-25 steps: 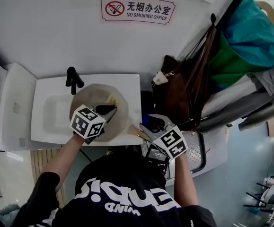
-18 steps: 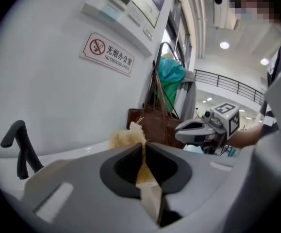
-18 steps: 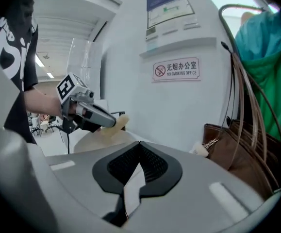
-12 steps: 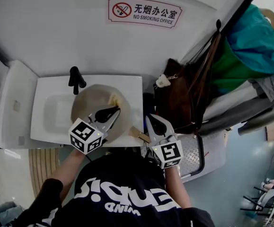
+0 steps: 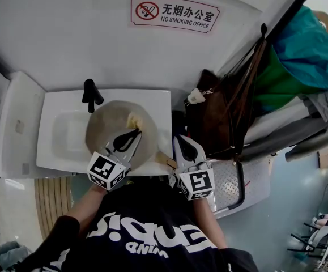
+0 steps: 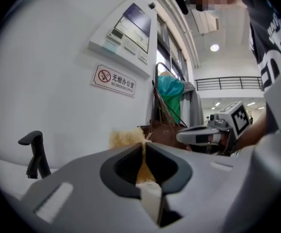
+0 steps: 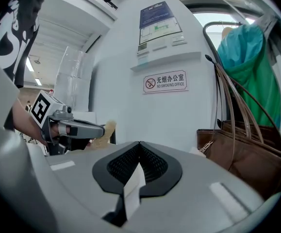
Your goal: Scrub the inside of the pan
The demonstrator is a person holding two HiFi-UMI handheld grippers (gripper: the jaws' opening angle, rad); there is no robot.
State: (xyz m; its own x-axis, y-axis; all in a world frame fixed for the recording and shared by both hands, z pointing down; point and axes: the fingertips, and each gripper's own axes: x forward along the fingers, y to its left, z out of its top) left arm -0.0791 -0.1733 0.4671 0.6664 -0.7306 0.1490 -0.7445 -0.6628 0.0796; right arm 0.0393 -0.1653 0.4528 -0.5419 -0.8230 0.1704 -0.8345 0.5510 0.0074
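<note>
Nearest the operator, the right tool [image 5: 180, 138] is sitting clenched with nothing between its jaws, just off the near right corner of the sink [image 5: 56, 103]. Beside it, the left tool [image 5: 136, 131] is grasping a thin yellow sponge [image 5: 132, 120] at its tips and is pointing away from the operator.

The pan [image 5: 107, 123] is lying in the sink, directly below and ahead of the left tool, which makes that tool the nearer one to the interior. What appears to be the handle [image 5: 165, 160] is projecting toward the near right, so the long axis is running diagonally and ending just beside the right tool. The sponge is probably hanging above the far right part of the interior; contact cannot be confirmed.

Bare pan surface is lying open to the left of the sponge. Farther on, the black faucet [image 5: 89, 93] is standing at the far rim, with the wall [image 5: 67, 38] behind it. The brown bag [image 5: 214, 112] is crowding the right side.
</note>
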